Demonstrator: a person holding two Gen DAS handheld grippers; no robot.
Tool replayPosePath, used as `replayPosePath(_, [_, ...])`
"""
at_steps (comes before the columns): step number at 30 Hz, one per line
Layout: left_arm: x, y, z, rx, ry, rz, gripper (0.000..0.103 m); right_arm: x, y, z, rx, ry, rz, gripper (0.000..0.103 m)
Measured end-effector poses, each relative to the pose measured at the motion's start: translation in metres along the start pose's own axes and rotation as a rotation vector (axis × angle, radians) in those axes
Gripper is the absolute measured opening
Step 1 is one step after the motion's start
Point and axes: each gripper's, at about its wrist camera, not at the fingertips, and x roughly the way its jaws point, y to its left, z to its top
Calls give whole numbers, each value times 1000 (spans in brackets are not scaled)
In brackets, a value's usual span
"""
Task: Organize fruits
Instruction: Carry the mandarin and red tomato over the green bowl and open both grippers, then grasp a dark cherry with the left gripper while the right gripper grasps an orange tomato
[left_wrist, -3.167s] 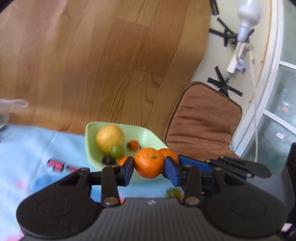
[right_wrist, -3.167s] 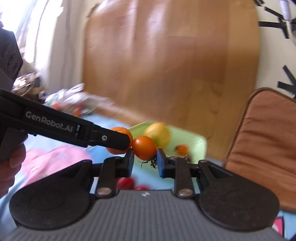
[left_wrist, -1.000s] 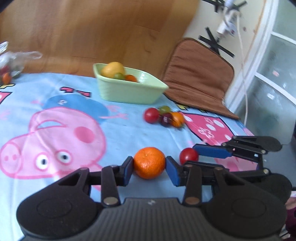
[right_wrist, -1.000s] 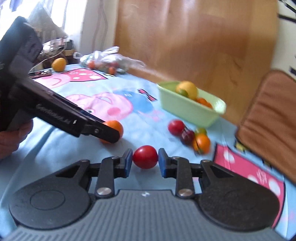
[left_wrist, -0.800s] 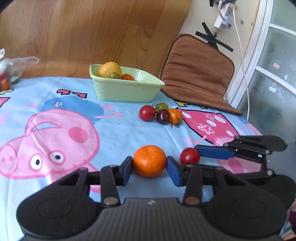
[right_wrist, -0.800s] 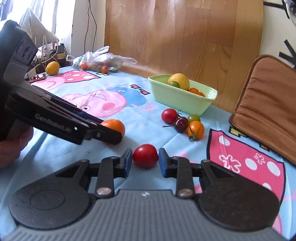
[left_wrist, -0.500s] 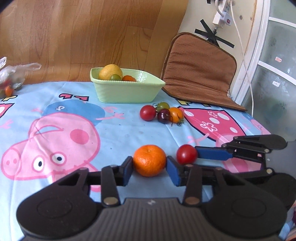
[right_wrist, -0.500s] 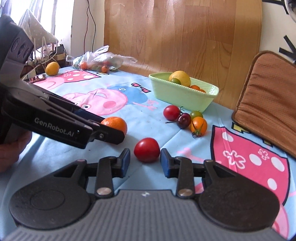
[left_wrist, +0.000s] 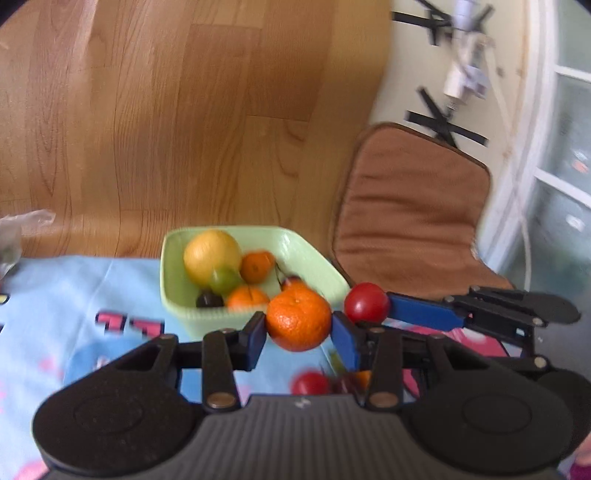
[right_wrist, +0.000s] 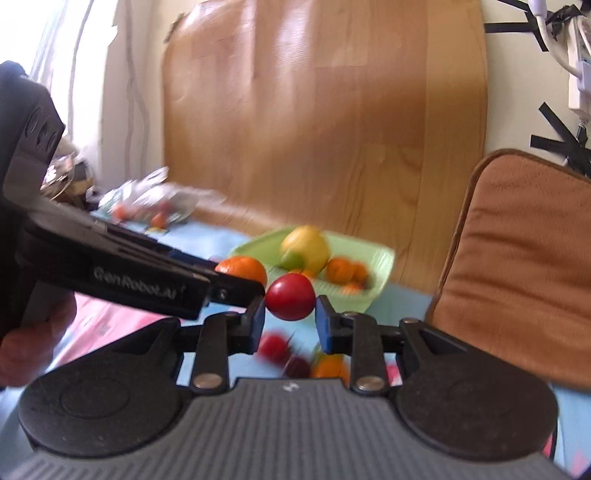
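Observation:
My left gripper (left_wrist: 298, 331) is shut on an orange mandarin (left_wrist: 298, 318) and holds it in the air just in front of the pale green bowl (left_wrist: 177, 310). My right gripper (right_wrist: 290, 313) is shut on a red tomato (right_wrist: 290, 296), also lifted, near the bowl (right_wrist: 376, 288). In the left wrist view the right gripper (left_wrist: 369, 303) comes in from the right with the tomato (left_wrist: 366, 302) beside the mandarin. The bowl holds a yellow citrus (left_wrist: 211, 255), a green fruit (left_wrist: 223, 280), small oranges and a dark cherry (left_wrist: 208, 298).
A cluster of small tomatoes (right_wrist: 295, 356) lies on the blue cartoon tablecloth (left_wrist: 74, 295) below both grippers. A brown chair cushion (left_wrist: 410, 214) stands right of the bowl. A plastic bag of fruit (right_wrist: 155, 206) lies at the far left. A wooden board backs the table.
Both grippers have risen off the tablecloth with their fruit and moved forward toward the green bowl. The tomato cluster now lies below them.

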Motion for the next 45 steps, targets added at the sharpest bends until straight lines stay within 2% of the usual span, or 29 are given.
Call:
replayPosePath(4, [34, 20, 20, -34, 21, 39, 38, 33, -18, 9, 33, 7, -23, 32])
replayPosePath(9, [61, 33, 23, -45, 57, 74, 39, 61, -31, 5, 81, 48, -31, 33])
replayPosePath(13, [62, 38, 18, -66, 55, 87, 41, 62, -34, 1, 106, 52, -25, 34])
replayPosePath(17, [44, 35, 19, -50, 14, 99, 44, 45, -42, 9, 138, 7, -23, 34])
replayPosePath(21, [13, 30, 16, -34, -29, 62, 44, 24, -53, 12, 171, -14, -19, 34])
replayPosePath(24, [-2, 22, 3, -22, -16, 27, 44, 4, -58, 4, 175, -6, -15, 34])
replayPosePath(30, [-5, 11, -31, -89, 75, -74, 44, -19, -49, -25, 147, 103, 12, 34])
replayPosePath(33, [-4, -7, -42, -55, 97, -109, 44, -18, -39, -36, 94, 156, 34, 34])
replayPosePath(37, [0, -27, -49, 13, 124, -118, 44, -9, -29, -42, 39, 218, 57, 34])
replayPosePath(43, [18, -34, -46, 20, 137, -106, 42, 8, -23, -43, -31, 247, 48, 36])
replayPosePath(45, [22, -34, -43, 18, 132, -103, 42, 10, -27, -43, -16, 254, 55, 34])
